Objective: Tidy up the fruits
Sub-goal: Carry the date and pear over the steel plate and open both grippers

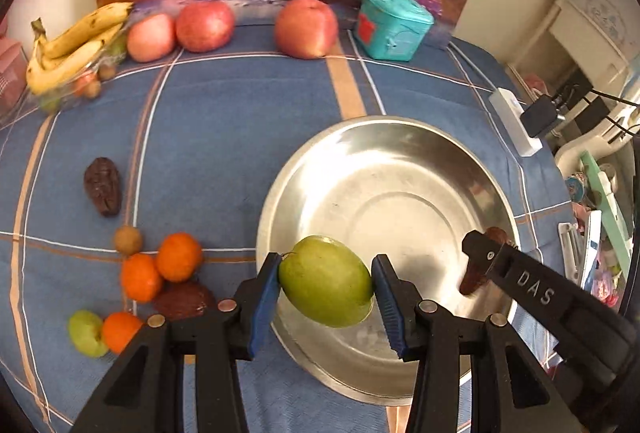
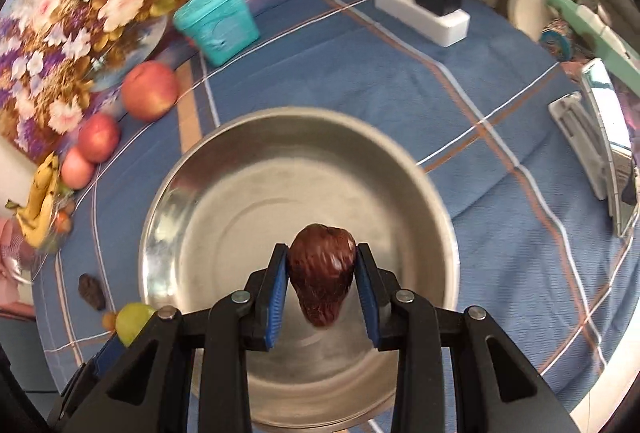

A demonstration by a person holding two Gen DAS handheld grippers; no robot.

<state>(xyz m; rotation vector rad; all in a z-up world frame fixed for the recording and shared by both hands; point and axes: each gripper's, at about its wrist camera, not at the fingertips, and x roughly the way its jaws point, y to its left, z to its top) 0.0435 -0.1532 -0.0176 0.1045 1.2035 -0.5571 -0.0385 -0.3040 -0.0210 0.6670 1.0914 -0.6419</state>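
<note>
Left wrist view: my left gripper (image 1: 326,283) clamps a green fruit (image 1: 326,281) crosswise, its long axis spanning the fingers, above the metal bowl's (image 1: 400,137) near rim. My right gripper (image 2: 322,273) pinches a dark red fruit (image 2: 322,269), point downward, hanging over the bowl's floor, so it looks nearer to release.
</note>
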